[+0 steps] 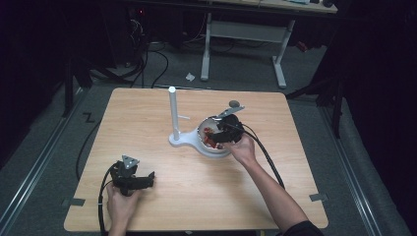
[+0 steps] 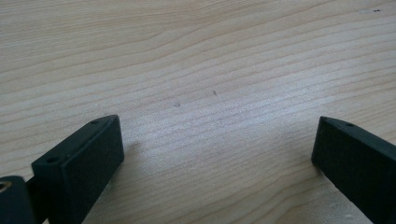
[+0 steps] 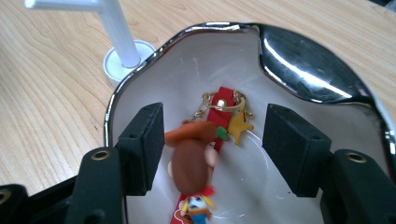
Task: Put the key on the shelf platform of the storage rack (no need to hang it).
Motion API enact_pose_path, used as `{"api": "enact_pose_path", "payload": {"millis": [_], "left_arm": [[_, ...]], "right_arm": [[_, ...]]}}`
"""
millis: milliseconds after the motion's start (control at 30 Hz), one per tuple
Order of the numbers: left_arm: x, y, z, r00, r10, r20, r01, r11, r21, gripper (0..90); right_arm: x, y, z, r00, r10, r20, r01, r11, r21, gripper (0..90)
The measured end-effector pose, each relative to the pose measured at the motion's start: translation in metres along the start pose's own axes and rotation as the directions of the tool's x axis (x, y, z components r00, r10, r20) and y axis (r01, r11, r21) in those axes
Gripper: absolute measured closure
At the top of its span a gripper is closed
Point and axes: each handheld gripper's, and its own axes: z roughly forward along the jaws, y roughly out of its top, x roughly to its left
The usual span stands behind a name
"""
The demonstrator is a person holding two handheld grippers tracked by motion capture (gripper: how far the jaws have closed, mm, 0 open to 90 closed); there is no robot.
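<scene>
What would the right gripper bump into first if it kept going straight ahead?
Probably the keychain lying in the white bowl: the right gripper points down into it, jaws apart around the charm. Depth is hard to judge.

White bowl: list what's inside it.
The white bowl holds a keychain: red strap, gold clasp, star charm, small figure. The right gripper hangs over it, covering the bowl's near floor.

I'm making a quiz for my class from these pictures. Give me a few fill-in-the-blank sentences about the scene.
1. The keychain lies inside a white ____.
2. The right gripper hangs over it with its jaws ____.
3. A white ____ stands upright on its base beside the bowl.
4. The left gripper is open over the bare wooden ____.

Missing words: bowl; open; post; table
</scene>
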Motion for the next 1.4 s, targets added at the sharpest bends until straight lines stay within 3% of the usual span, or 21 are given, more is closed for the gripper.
{"api": "enact_pose_path", "payload": {"millis": [200,500,800,1400], "left_arm": [[0.0,0.0,0.0,1.0,0.002,0.002,-0.002,1.0,0.0,2.5],[0.0,0.0,0.0,1.0,0.002,0.002,-0.002,1.0,-0.001,2.5],[0.0,0.0,0.0,1.0,0.001,0.002,-0.001,1.0,-0.001,2.5],[0.0,0.0,0.0,1.0,0.004,0.004,-0.004,1.0,-0.001,2.9]], "right_arm": [[0.0,0.002,-0.01,1.0,-0.009,-0.003,0.009,0.9994,-0.033,39.9],[-0.006,-0.001,-0.024,0.9993,0.03,-0.024,-0.032,0.9973,-0.066,41.4],[-0.009,-0.003,-0.041,0.999,0.04,-0.022,-0.042,0.9935,-0.106,41.4],[-0.015,-0.009,-0.085,0.9976,0.069,0.003,-0.067,0.977,-0.203,42.2]]}}
